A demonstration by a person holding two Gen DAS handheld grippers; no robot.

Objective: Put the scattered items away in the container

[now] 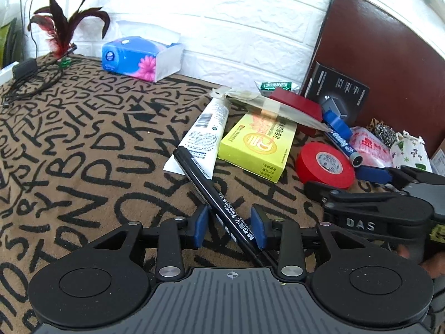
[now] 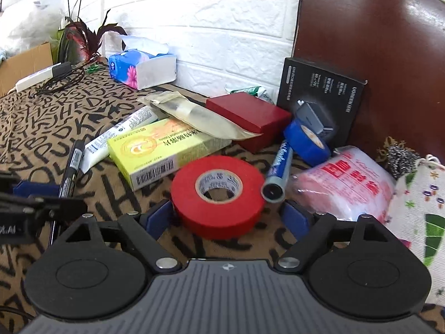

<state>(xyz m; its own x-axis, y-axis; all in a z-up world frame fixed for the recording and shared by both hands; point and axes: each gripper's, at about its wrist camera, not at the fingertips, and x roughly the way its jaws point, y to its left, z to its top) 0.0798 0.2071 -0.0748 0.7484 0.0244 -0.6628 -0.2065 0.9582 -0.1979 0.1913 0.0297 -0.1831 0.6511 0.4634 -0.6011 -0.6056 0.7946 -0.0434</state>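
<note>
Left gripper point(image 1: 230, 226) straddles the slim black marker pen point(image 1: 214, 194) lying on the letter-printed brown cloth point(image 1: 83, 139) — blue pads clear of the barrel on both sides, so open, nothing gripped. The pen's far tip rests on the white tube point(image 1: 200, 136).

Right gripper point(image 2: 226, 218) stands wide around the near half of the red tape roll point(image 2: 218, 194) — left pad touching or nearly so, right pad apart; not clamped. Probably lining up for pickup.

No container visible in either view.

White brick-pattern wall point(image 1: 236, 27) behind; worktop under brown letter-print cloth point(image 1: 83, 139); dark brown glossy board point(image 2: 375, 55) leans right; bright light.
</note>
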